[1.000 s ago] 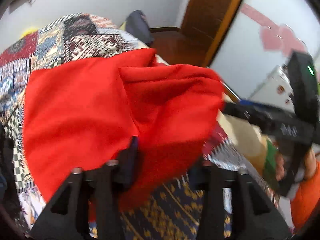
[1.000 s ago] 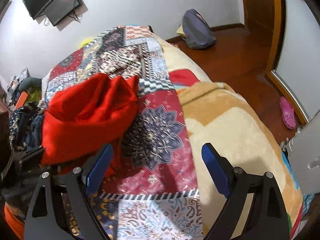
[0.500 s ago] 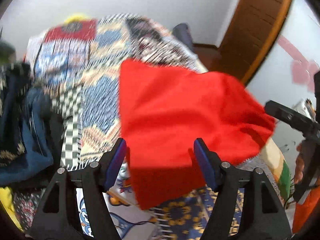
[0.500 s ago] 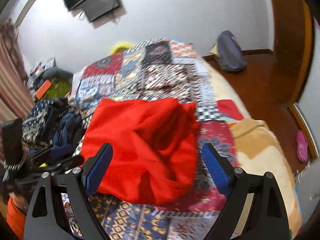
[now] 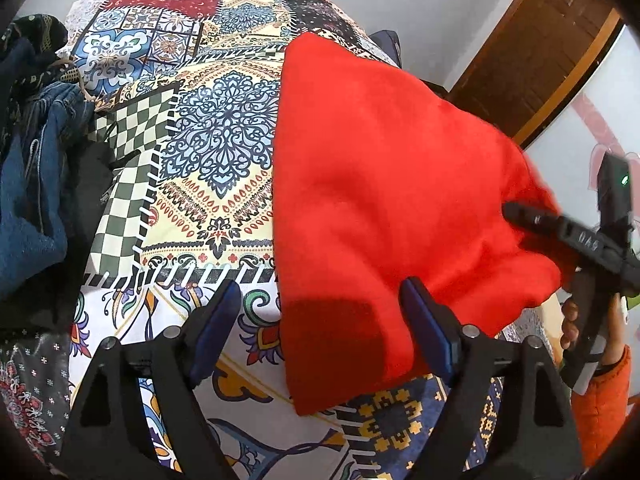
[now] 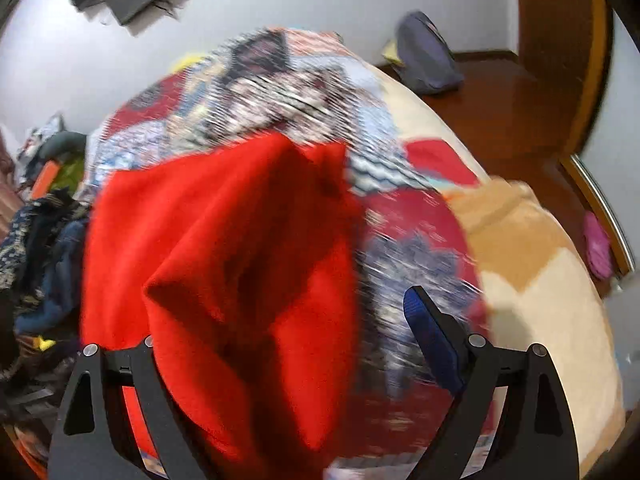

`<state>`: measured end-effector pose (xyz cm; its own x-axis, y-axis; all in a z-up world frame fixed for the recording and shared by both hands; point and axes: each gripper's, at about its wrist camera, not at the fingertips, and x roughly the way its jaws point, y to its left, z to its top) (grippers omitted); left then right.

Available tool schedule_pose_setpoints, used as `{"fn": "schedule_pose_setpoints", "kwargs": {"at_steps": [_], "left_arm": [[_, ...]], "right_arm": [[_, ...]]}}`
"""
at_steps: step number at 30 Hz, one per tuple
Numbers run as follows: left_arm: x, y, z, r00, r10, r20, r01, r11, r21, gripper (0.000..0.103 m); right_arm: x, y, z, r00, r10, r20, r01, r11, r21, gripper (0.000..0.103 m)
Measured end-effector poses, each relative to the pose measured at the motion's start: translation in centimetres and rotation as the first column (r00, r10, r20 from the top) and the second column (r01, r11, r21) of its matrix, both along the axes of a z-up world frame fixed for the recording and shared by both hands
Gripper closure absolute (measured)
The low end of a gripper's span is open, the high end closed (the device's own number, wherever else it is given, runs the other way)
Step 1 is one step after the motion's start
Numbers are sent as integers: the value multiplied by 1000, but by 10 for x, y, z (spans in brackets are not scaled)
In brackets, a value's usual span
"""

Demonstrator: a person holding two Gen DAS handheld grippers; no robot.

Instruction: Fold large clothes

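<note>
Quilt point(image 5: 224, 152) lies bare left of the red garment point(image 5: 380, 184), whose straight left edge runs down the bed. Left hand-held gripper point(image 5: 320, 320) hangs over the garment's near corner, jaws opening, no longer pinching cloth as a second ago. Right hand-held gripper point(image 6: 280, 344) stands wide, red fabric now draped over its left finger. Dark clothes point(image 5: 36, 168) crowd the quilt's left side.

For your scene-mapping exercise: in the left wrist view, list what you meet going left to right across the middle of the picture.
Pile of dark blue clothes → patchwork bedspread → red garment → right gripper.
</note>
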<state>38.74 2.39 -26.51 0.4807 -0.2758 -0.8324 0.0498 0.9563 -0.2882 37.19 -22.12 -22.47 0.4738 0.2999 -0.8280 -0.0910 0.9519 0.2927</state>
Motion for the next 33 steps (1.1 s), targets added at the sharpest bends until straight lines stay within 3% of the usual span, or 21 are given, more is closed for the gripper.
{"fn": "schedule_pose_setpoints", "kwargs": {"at_steps": [4,7,9,12,22,27,29,33], "left_arm": [[-5,-4,1,1000,-6,5,6,1000,15,20],[-12,-7,3,1000,-22,3,22,999,24,20],[-17,-8,7,1000,-28,14,27,999,46,20],[-25,-8,17,999,-37,29,34,995,96,21],[-33,17,42,998,-2,65,-11,980,201,21],[-15,25,47,997,11,80,-23,989,145,21],[-6,22,44,998,8,70,-16,994,112,21],[19,20,24,1000,-8,3,8,1000,-22,21]], "right_arm": [[-20,-33,-17,997,-72,-37,71,997,-15,14],[-36,-54,-28,992,-90,-92,96,993,62,14],[-46,-58,-24,988,-113,-105,114,994,-2,14],[-57,-56,-8,994,-83,-65,79,995,-65,14],[-65,-43,42,996,-19,87,22,999,-39,12],[-42,-20,40,993,45,108,-45,999,-5,12],[-32,-12,30,994,66,83,-68,997,27,12],[-9,-3,-5,994,105,-21,-102,987,125,12]]}}
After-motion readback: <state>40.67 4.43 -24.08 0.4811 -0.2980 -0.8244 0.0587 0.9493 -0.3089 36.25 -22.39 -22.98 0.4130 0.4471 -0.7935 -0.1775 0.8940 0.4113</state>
